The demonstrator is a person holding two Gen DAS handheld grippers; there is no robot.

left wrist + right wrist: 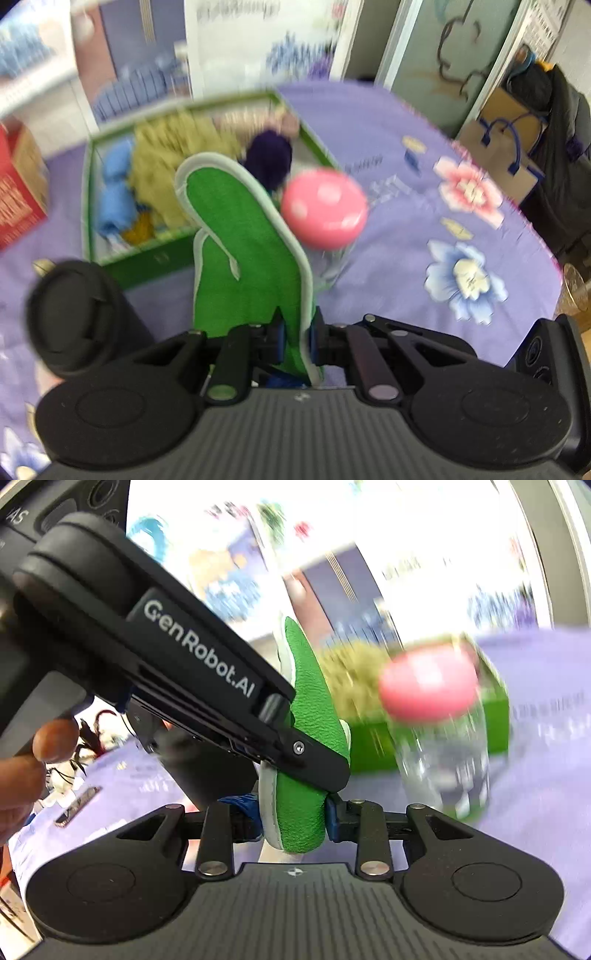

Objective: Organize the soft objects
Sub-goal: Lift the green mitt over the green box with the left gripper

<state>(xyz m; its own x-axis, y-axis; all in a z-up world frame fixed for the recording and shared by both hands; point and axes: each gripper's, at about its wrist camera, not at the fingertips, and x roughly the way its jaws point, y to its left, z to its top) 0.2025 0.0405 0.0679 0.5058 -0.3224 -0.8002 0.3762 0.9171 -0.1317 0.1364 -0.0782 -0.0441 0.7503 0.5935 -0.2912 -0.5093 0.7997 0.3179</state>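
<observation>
**Ana:** Left wrist view showed the left tool point(295, 341) clenched on the near edge of the green insole point(247, 251), which stood up between its fingers. What did the other side give?

**Ben:** The right tool point(293, 821) was clamped on the same green insole point(306, 716), lower down, with the left tool's black finger pinching it just above. So both tools gripped one piece, lifted off the purple flowered surface point(388, 147).

**Ana:** And the green box point(147, 258)?

**Ben:** It sat just beyond the insole. Inside it lay a blue soft piece point(116, 192), a tan fuzzy one point(166, 162) and something dark purple point(267, 155) at the far corner.

**Ana:** So several soft things were already put away, I'd judge, and the insole remained to go in.

**Ben:** Likely. A clear jar with a pink lid point(324, 206) stood right of the box, close to the insole, and a black cylinder point(77, 317) sat left of it, nearer than the box. Blur hid finer detail.
</observation>
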